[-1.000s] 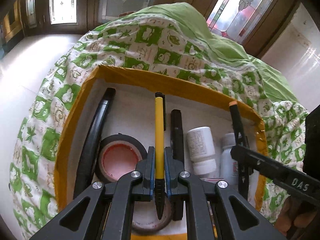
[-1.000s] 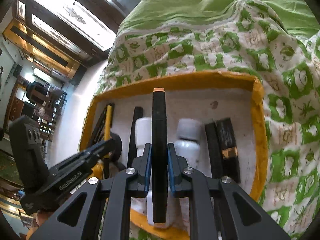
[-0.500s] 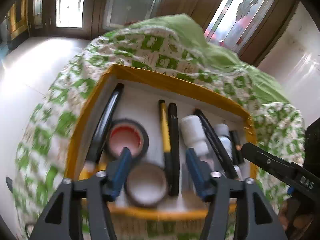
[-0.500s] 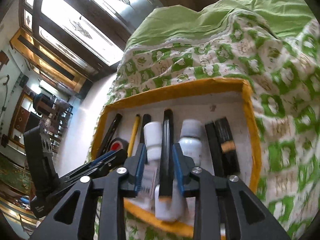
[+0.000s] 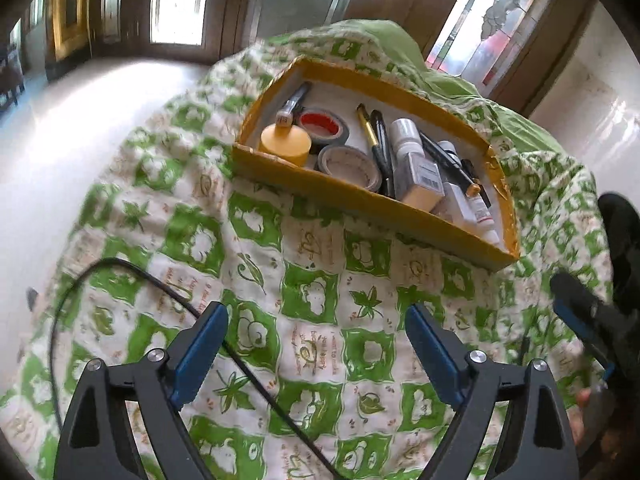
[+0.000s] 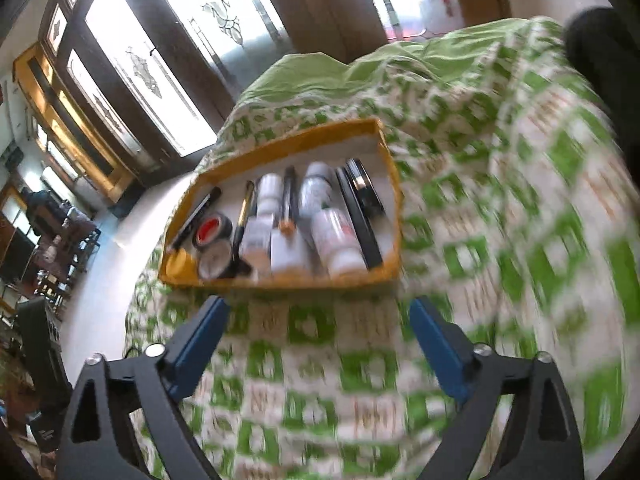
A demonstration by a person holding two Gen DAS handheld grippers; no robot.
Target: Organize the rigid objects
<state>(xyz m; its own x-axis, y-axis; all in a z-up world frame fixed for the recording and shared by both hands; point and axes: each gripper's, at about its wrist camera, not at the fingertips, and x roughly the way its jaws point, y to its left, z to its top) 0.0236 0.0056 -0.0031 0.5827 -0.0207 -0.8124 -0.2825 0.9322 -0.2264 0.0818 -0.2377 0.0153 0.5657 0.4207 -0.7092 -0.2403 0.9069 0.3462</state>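
Lying packed in yellow tray [image 5: 352,196]: pens, bottles, tape rolls; both grippers [image 5: 316,348] [image 6: 318,340] wide apart, empty.

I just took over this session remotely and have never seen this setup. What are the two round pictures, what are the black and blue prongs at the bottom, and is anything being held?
No robot arm here: a person holds one two-finger gripper in each hand, and a fisheye camera on each looks forward along its fingers. One picture is the left gripper, the other the right gripper; the blue-padded prongs are their fingers. Both are wide open and hold nothing.

Ahead, on a green-and-white quilt, sits a yellow-rimmed box. In it lie rolls of tape, a yellow pen, white bottles and dark pens or markers. A black cable crosses the quilt near the left gripper. The right view is motion-blurred.
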